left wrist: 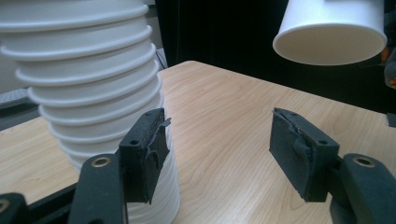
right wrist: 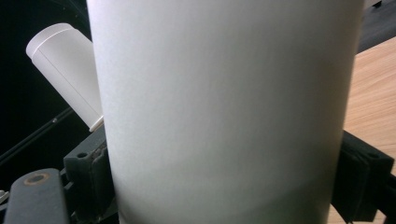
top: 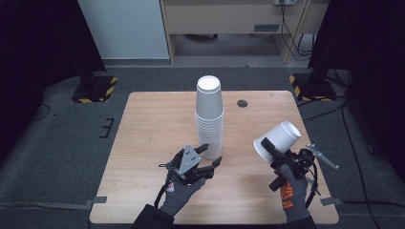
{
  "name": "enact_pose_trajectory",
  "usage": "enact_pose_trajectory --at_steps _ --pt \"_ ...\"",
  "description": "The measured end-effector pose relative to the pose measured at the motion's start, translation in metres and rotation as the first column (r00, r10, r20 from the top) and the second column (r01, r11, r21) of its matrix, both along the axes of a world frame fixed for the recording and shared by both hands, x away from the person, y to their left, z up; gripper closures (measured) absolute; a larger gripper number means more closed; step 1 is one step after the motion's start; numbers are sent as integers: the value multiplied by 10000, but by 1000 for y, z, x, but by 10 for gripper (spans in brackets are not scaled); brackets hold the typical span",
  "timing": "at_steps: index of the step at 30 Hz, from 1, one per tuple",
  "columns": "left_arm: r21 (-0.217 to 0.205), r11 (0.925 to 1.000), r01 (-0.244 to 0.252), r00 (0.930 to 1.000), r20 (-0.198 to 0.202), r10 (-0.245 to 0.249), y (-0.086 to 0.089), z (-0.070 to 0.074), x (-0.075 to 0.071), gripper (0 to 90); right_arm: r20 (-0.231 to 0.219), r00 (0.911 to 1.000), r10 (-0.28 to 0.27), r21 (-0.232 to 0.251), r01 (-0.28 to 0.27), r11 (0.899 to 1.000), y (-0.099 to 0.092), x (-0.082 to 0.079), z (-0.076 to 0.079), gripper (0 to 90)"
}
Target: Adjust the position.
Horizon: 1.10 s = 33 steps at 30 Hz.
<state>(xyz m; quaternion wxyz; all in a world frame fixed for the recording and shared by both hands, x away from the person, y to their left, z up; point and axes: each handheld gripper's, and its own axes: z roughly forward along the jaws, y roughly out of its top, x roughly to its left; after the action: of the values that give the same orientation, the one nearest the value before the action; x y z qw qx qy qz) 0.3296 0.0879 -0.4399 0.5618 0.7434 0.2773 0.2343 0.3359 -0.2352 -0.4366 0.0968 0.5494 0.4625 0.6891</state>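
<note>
A tall stack of white paper cups (top: 209, 119) stands upside down on the wooden table (top: 153, 124), a little beyond the middle. My left gripper (top: 212, 153) sits low at the base of the stack (left wrist: 88, 93), open, one pad (left wrist: 144, 149) right beside the lowest cup and bare table between the jaws (left wrist: 217, 140). My right gripper (top: 273, 149) is shut on a single white cup (top: 279, 138), held tilted above the table's right side with its mouth toward the left gripper (left wrist: 331, 32). That cup's wall (right wrist: 224, 112) sits between the pads (right wrist: 359, 182), and the stack (right wrist: 65, 70) shows behind it.
A small dark round hole (top: 242, 103) marks the table near its far edge. Stand bases with yellow and black stripes (top: 95, 88) (top: 310, 86) rest on the grey floor beyond both far corners. Cables (top: 344, 119) run along the floor at the right.
</note>
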Motion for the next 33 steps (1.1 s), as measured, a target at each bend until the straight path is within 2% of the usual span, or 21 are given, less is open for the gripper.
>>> enact_pose_trajectory --at_steps 15,33 --pt "-9 9992 404 9992 51 -404 -21 -5 7 372 -28 9999 125 167 -124 9998 1 0 0 132" --pt "-95 9980 619 9980 165 -618 -50 -10 20 380 -51 9998 194 269 -192 9995 1 0 -1 132"
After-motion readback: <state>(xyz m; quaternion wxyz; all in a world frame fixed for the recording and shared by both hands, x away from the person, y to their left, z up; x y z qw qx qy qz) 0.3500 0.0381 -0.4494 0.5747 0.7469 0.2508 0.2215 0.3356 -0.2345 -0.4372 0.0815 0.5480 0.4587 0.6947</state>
